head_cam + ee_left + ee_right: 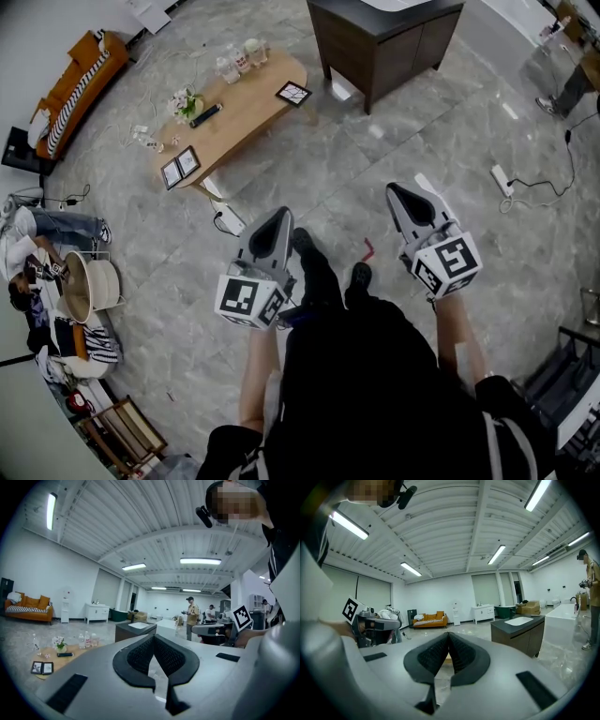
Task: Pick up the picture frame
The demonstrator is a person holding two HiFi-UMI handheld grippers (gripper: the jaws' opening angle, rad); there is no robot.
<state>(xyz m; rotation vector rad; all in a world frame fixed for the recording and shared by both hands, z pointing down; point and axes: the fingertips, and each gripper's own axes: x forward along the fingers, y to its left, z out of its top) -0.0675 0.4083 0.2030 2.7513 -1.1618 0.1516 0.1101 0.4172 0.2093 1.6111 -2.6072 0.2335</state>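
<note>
vase [188, 106] of flowers [183, 94], picture frame [180, 167] on table [251, 105]

Two small dark-edged picture frames [180, 167] sit side by side and touching at the end of the wooden table [246, 108] that is nearest me. They seem propped up, with pale pictures facing outward. A single frame [292, 93], black-bordered with a white middle, lies flat on the table's far corner.
</note>
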